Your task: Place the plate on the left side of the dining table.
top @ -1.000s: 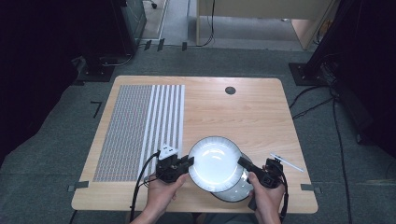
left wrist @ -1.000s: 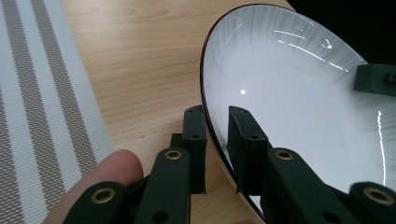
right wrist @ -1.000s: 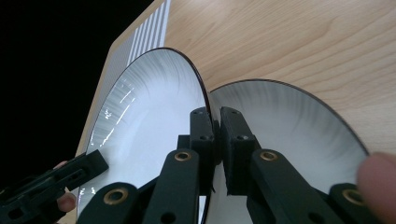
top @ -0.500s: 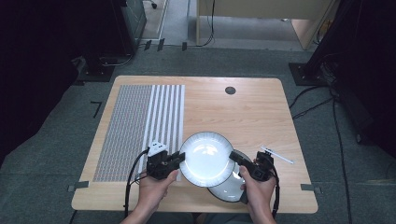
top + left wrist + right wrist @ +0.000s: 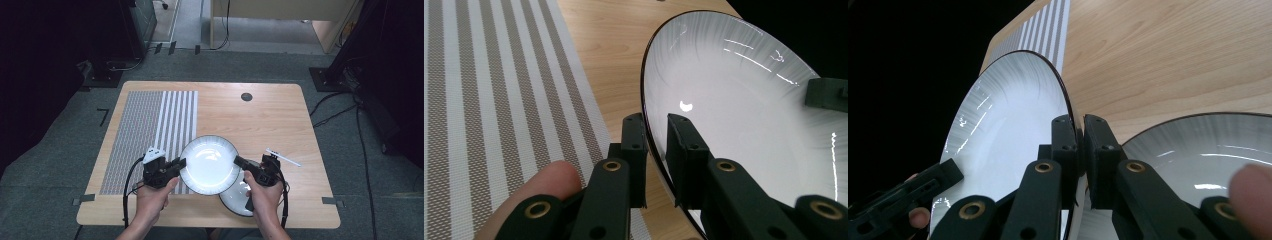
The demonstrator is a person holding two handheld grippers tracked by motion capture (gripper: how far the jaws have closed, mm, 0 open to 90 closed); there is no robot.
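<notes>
Bright overhead light; glare streaks the plate (image 5: 744, 110); surroundings dark.

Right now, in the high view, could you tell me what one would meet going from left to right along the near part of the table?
striped placemat → left gripper → held plate → right gripper → white stick
</notes>
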